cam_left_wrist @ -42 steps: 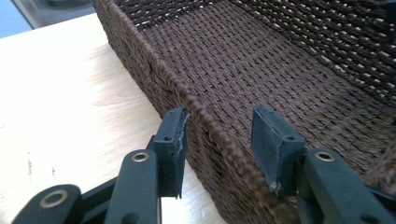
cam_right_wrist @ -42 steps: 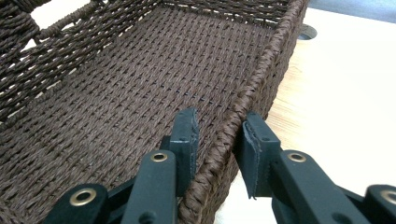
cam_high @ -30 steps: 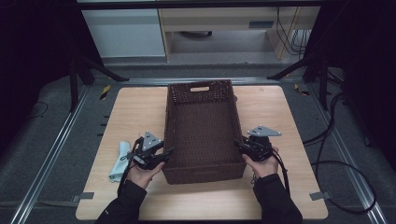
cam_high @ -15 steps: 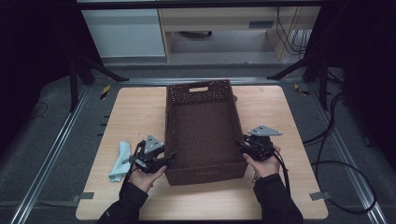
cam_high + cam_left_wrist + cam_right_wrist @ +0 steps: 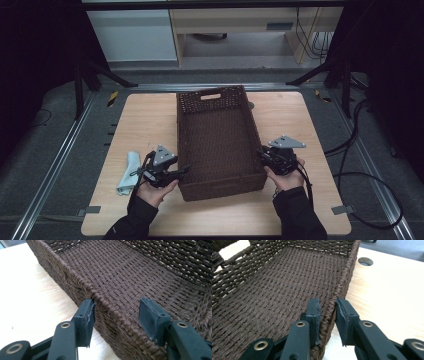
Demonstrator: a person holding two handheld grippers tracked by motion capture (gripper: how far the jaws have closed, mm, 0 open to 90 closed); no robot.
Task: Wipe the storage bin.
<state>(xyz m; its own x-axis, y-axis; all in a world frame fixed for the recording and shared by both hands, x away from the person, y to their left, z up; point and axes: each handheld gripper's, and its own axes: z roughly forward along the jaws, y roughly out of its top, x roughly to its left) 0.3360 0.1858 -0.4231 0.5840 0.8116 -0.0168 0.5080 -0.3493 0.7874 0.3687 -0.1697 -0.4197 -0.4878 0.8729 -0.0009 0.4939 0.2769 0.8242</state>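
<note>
Here, both tongs (image 5: 176, 173) (image 5: 262, 156) level at the basket's (image 5: 218, 131) near corners, astride its walls.

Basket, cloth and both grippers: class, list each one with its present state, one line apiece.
Basket: upright on the table, empty.
Left gripper: open, jaws astride the basket's left wall, just been opening.
Right gripper: shut on the basket's right wall, jaws just been closing.
Cloth: crumpled, lying on the table left of the basket, untouched.
</note>
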